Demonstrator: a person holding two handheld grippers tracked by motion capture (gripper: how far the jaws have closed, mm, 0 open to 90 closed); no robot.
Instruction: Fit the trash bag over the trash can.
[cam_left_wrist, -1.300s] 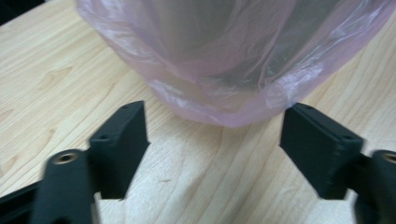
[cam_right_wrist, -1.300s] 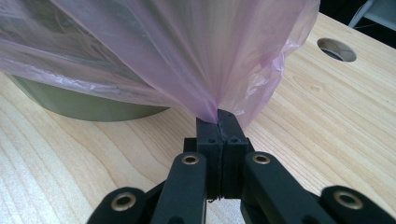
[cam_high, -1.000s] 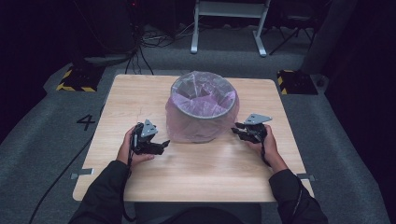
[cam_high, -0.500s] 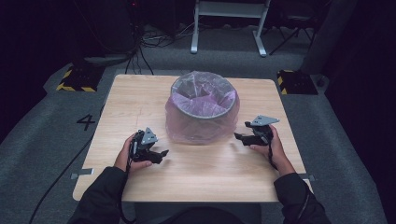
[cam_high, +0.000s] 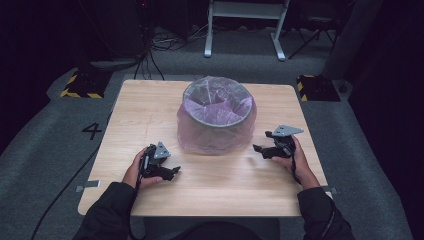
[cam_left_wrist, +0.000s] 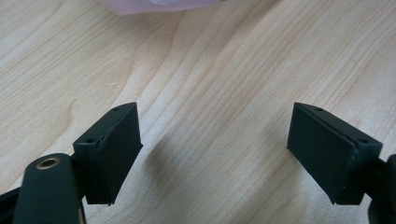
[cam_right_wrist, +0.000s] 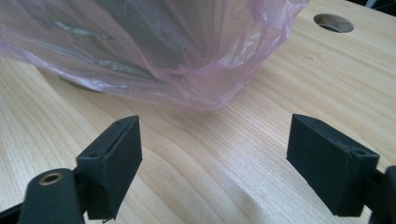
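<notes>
At the near edge of the table, two dark sleeves are seen coming in from below, each hand holding a gripper. The left gripper is held low over the wood at the left, well apart from the bin. Its jaws are spread wide, and in the left gripper view bare wood grain is seen between them, with a scrap of pink film at the top edge. The right gripper is held at the right, a little farther in, pointing toward the bin's side and near it but not touching. Its jaws have just been opening and are now set wide apart; nothing lies between them, and in the right gripper view the loose film hangs just beyond the tips.

Farther in, at the table's middle, a grey bin is seen standing upright. A pink bag is fitted into it, folded over the rim and draped down the outside to the tabletop. A round hole in the wood is seen beyond the bag in the right gripper view.

Beyond the table, a grey floor marked with a "4", cables and a white frame are seen against the dark.
</notes>
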